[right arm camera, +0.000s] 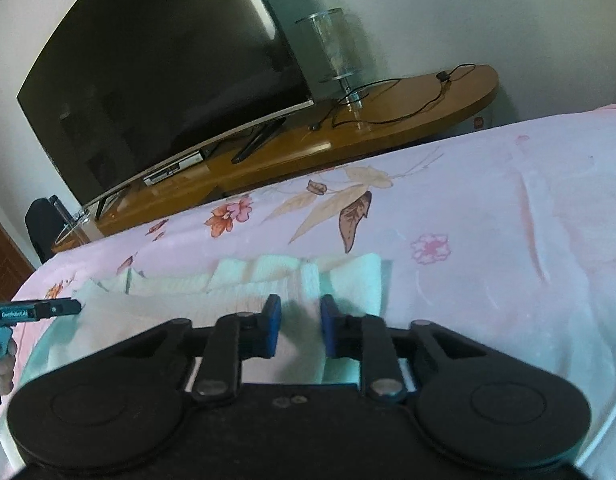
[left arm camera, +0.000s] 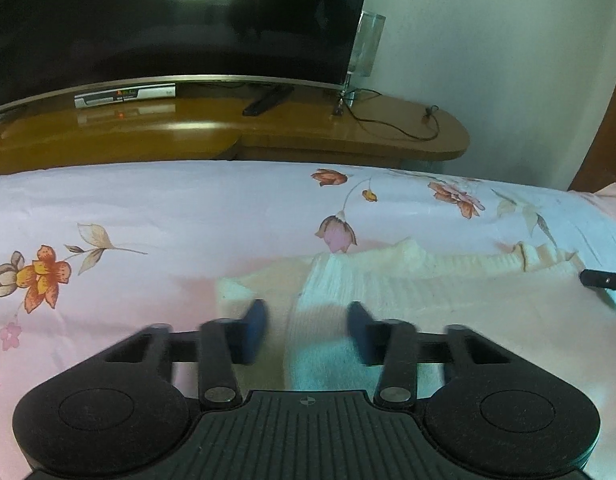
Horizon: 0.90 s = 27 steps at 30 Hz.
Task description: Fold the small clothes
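Observation:
A small cream knitted garment lies partly folded on the pink floral bedsheet. My left gripper hovers over its left part with jaws open and nothing between them. In the right wrist view the same garment lies ahead, its ribbed edge folded at the far side. My right gripper is open over its right part, empty. The left gripper's tip shows at the left edge of that view, and the right gripper's tip at the right edge of the left wrist view.
Beyond the bed's far edge stands a wooden TV bench with a large dark TV, a set-top box, a glass lamp and a cable. A white wall is behind.

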Each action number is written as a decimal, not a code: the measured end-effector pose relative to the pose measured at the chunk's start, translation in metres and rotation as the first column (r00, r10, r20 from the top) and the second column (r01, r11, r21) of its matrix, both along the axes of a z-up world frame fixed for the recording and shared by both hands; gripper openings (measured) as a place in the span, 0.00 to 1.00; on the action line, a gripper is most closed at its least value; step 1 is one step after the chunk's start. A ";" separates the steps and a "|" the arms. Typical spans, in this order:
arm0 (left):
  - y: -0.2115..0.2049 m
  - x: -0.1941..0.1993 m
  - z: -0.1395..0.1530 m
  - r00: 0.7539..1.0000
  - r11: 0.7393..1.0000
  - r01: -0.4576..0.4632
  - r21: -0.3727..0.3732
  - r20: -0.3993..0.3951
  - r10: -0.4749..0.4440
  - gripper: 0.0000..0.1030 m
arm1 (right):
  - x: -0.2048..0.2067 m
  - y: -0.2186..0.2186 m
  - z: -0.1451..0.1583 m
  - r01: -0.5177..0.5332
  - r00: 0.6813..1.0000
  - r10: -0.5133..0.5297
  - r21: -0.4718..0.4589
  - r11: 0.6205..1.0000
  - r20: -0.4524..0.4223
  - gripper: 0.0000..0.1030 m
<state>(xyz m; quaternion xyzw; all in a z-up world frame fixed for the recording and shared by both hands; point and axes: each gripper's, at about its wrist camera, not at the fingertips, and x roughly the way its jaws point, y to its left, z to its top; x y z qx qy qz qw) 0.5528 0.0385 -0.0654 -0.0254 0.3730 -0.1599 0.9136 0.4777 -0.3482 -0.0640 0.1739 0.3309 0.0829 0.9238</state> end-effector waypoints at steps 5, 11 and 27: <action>-0.004 -0.002 0.000 0.999 1.000 0.007 0.009 0.037 -0.007 0.03 | 0.001 0.005 0.002 -0.029 1.000 0.030 -0.046 0.999 0.009 0.06; 0.006 -0.023 0.018 0.984 0.997 -0.026 -0.068 0.174 0.038 0.02 | -0.011 0.006 0.019 -0.008 0.994 0.018 -0.090 0.996 0.108 0.04; 0.001 -0.005 -0.004 0.984 0.990 -0.137 0.015 0.121 0.135 0.27 | 0.021 0.007 0.001 0.058 0.998 -0.054 -0.156 0.986 0.033 0.14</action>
